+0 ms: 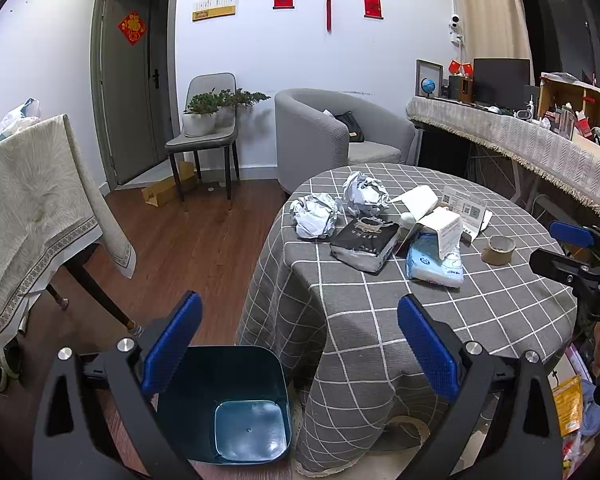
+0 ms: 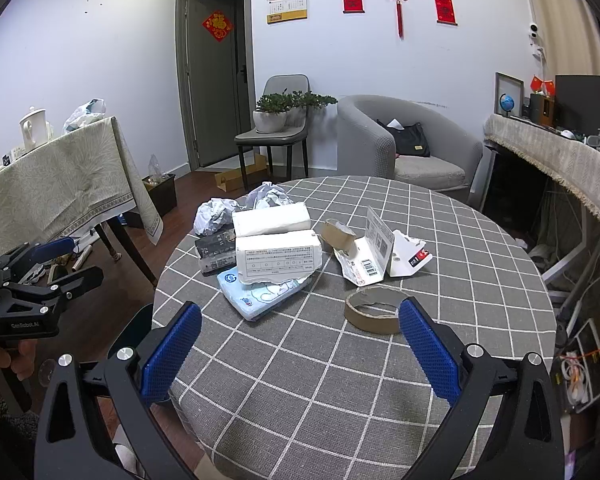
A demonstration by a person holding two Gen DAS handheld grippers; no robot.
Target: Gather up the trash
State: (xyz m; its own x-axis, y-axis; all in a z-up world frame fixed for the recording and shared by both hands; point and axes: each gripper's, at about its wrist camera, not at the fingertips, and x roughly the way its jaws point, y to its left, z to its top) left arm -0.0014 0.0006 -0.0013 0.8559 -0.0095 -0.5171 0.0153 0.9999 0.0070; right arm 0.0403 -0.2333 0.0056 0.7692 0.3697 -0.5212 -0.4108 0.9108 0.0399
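both claws are wide open and hold nothing: the left claw [image 1: 300, 344] hangs over the dark teal plastic bin [image 1: 236, 404] beside the round grey checked worktop [image 2: 380, 380], the right claw [image 2: 300, 344] faces the brown cardboard tape ring [image 2: 374, 314], probably the first trash to pick.

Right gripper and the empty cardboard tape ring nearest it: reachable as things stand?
Probably yes. The right gripper is open, and the cardboard tape ring lies just ahead by its right finger on bare tablecloth, apart from the other trash.
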